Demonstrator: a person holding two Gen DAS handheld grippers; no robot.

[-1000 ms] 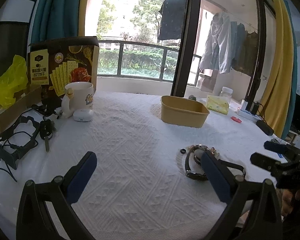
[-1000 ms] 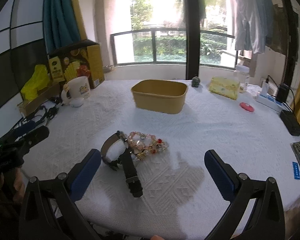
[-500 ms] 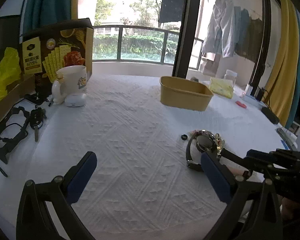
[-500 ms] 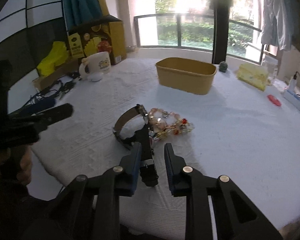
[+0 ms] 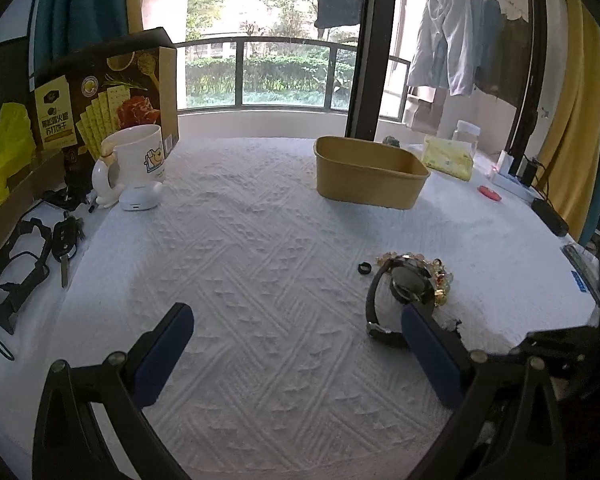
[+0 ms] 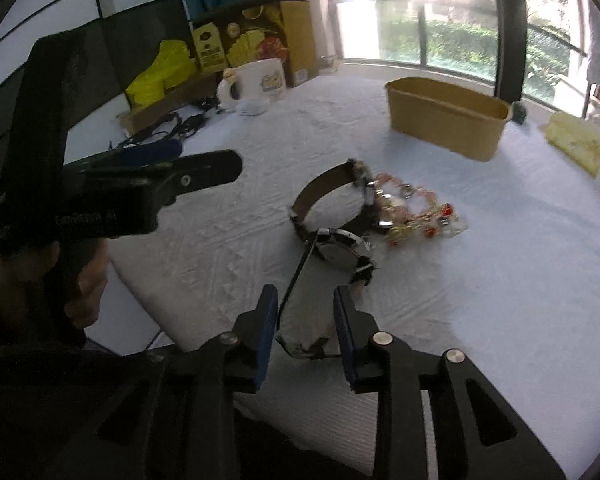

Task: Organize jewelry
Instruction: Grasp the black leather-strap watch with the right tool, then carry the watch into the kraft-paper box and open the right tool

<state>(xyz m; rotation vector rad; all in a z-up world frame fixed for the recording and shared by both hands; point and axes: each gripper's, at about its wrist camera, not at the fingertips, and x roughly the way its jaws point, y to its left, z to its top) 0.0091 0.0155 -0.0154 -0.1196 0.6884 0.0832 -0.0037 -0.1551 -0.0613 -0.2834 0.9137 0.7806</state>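
Observation:
My right gripper (image 6: pixel 306 322) is shut on the black strap of a wristwatch (image 6: pixel 340 246) and holds it lifted near the table's front edge. A second watch with a brown strap (image 6: pixel 324 188) and a beaded bracelet (image 6: pixel 420 216) lie just beyond it. In the left wrist view the watch (image 5: pixel 410 284), the bracelet (image 5: pixel 440 276) and a small black ring (image 5: pixel 364 268) sit right of centre. My left gripper (image 5: pixel 296 344) is open and empty above the white cloth. A tan box (image 5: pixel 368 172) stands farther back.
A white mug (image 5: pixel 134 160), a white earbud case (image 5: pixel 140 198), a cracker box (image 5: pixel 108 92), keys (image 5: pixel 64 240) and black cables (image 5: pixel 8 276) crowd the left side. A yellow tissue pack (image 5: pixel 448 156), a jar (image 5: pixel 466 136) and a power strip (image 5: pixel 512 184) sit at the back right.
My right gripper closed on the black watch strap and lifted it toward the table's front edge. The left gripper drew closer to the jewelry, still open.

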